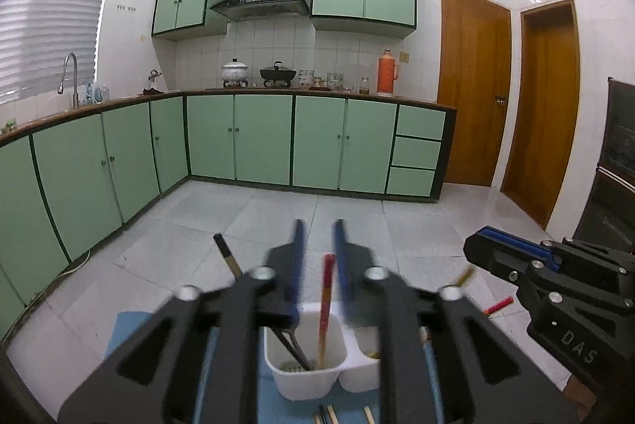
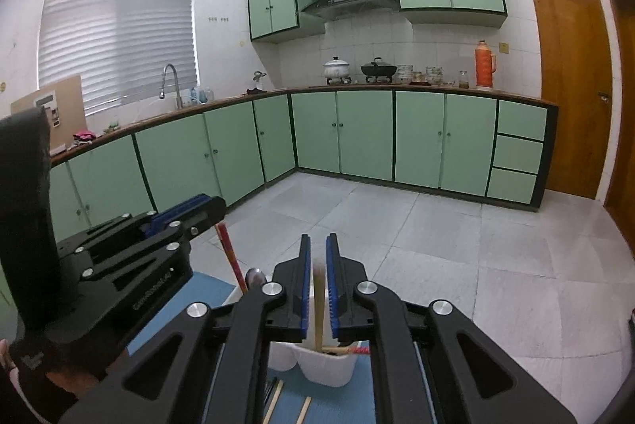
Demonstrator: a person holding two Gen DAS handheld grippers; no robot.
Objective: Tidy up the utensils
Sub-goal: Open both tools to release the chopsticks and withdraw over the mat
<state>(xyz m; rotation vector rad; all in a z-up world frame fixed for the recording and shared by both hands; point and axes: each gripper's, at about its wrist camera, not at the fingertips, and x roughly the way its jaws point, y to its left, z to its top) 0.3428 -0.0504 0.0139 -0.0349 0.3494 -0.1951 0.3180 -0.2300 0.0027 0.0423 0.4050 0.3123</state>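
A white two-compartment holder (image 1: 305,380) stands on a blue mat (image 1: 131,325). My left gripper (image 1: 317,225) hovers over its left compartment with the jaws apart. A red chopstick (image 1: 326,305) stands between the pads without being pressed, its tip down in that compartment beside dark utensils (image 1: 293,344). My right gripper (image 2: 317,237) is over the holder (image 2: 329,368), its jaws a narrow gap apart around a pale wooden chopstick (image 2: 318,305) that reaches into the compartment. Each gripper shows in the other's view, the right gripper (image 1: 476,249) at the right edge and the left gripper (image 2: 216,204) at the left.
More chopsticks (image 1: 329,416) lie loose on the mat in front of the holder. A spoon (image 2: 256,277) and a red chopstick (image 2: 230,253) stick out of it. Beyond are tiled floor (image 1: 357,210), green cabinets (image 1: 258,142) and wooden doors (image 1: 472,87).
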